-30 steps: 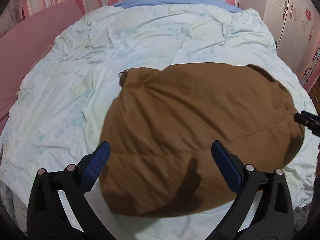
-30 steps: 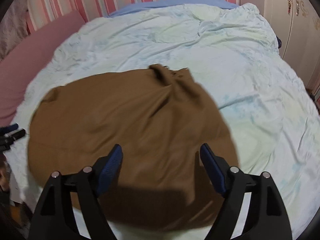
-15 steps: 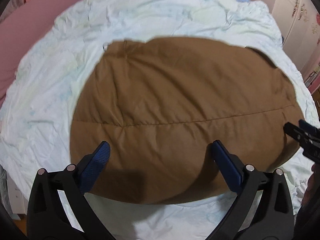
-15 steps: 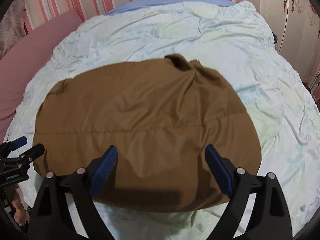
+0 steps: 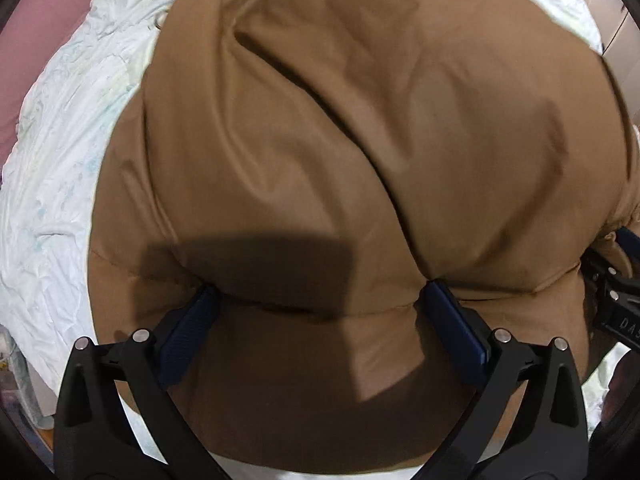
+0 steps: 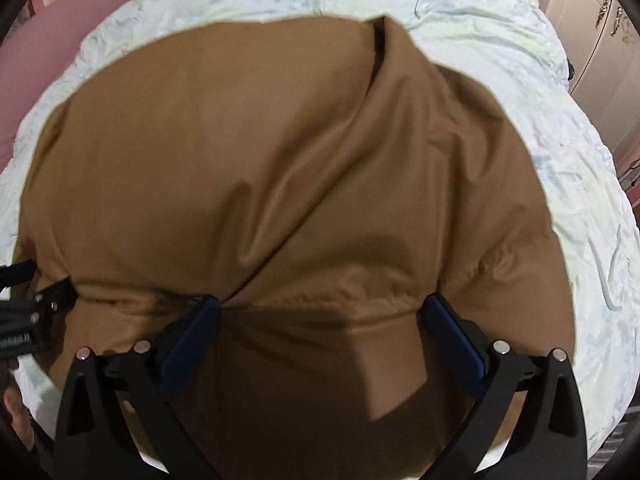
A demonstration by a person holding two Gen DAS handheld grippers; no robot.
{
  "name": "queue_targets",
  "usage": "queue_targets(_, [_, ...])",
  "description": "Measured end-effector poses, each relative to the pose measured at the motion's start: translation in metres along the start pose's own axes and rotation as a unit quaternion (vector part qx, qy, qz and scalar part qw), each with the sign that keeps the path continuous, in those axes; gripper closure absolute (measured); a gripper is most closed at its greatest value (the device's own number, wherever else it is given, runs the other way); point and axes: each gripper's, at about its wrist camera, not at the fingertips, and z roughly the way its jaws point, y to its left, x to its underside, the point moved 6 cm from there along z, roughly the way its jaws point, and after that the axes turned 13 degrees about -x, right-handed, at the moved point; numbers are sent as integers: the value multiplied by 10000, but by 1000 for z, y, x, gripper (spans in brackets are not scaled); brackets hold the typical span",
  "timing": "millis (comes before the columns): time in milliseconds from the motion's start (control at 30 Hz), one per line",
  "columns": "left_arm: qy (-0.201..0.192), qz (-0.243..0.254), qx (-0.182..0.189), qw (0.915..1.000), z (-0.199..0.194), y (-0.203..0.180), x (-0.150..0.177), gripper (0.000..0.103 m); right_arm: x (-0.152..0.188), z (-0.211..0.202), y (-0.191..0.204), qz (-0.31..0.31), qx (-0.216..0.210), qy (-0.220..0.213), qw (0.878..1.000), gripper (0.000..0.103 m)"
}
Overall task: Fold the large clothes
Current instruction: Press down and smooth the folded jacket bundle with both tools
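Brown padded jacket (image 5: pixel 360 152) spread over pale wrinkled quilt (image 5: pixel 60 184) on the bed, filling almost the whole frame in both wrist views, with quilt visible only along the left edge and top in the left wrist view and along the top and right side in the right wrist view (image 6: pixel 580 184). Left gripper (image 5: pixel 318 302) low over the near part of the jacket, jaws spread wide, blue pads (image 5: pixel 188 330) pressing into the fabric on a stitched seam running across the lower middle of the frame, cloth bulging up between them but not pinched. Right gripper (image 6: pixel 320 306) in the same manner in its own view, jaws spread wide, both pad tips (image 6: pixel 452 336) sunk in the jacket (image 6: pixel 280 160) along a quilted seam. Deep diagonal fold from upper middle down to lower centre in both views. Square dark shadow on the cloth between the jaws in each view. Part of the right gripper visible at the right edge of the left wrist view (image 5: pixel 612 292), touching the jacket's edge; part of the left gripper at the lower left edge of the right wrist view (image 6: pixel 28 312), also against the jacket's edge. Pink surface (image 5: pixel 24 60) in the upper left corner. White cabinet door (image 6: pixel 592 40) at upper right.
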Motion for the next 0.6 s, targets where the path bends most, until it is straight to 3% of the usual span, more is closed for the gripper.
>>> queue_targets(367, [352,294,-368,9983,34,-11,-17,3,-16,51,-10,30,329,812,9961,1])
queue_targets(600, [300,281,-409,9983,25,-16,-10,3,-14,59,-13,11,420,838,9956,1])
